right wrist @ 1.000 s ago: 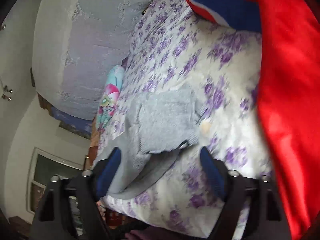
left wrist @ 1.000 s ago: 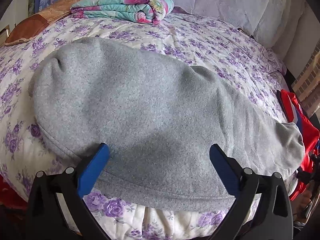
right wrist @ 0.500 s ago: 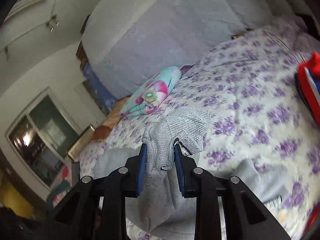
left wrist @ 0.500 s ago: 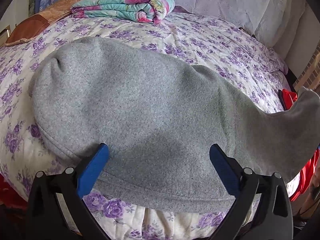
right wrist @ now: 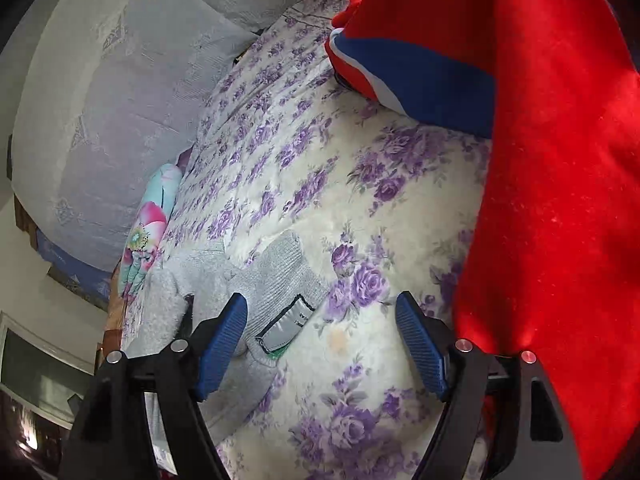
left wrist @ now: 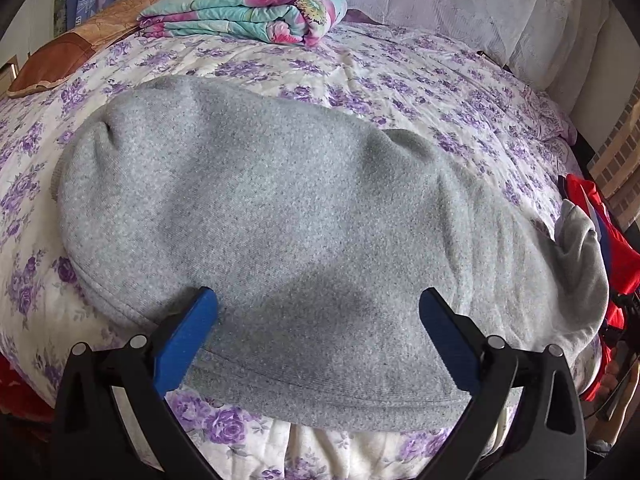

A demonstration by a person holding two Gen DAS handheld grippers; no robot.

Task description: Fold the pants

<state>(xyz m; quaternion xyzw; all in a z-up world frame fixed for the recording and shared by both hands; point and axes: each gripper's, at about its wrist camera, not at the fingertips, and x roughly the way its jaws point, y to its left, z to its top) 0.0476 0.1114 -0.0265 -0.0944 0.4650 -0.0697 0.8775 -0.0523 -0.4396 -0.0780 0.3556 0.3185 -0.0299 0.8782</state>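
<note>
The right gripper, its jaws just reopened and empty, should re-grip the cuff of the grey pants squarely, while the left gripper hovers wide over the waist.

Grey pants cover the middle of the bed, reaching from its left edge toward the right edge. A folded floral blanket blocks the far edge, a brown cushion the far left corner. Red cloth crowds the right edge. Bare quilt lies open between the pants and the blanket, and toward the far right corner.
</note>
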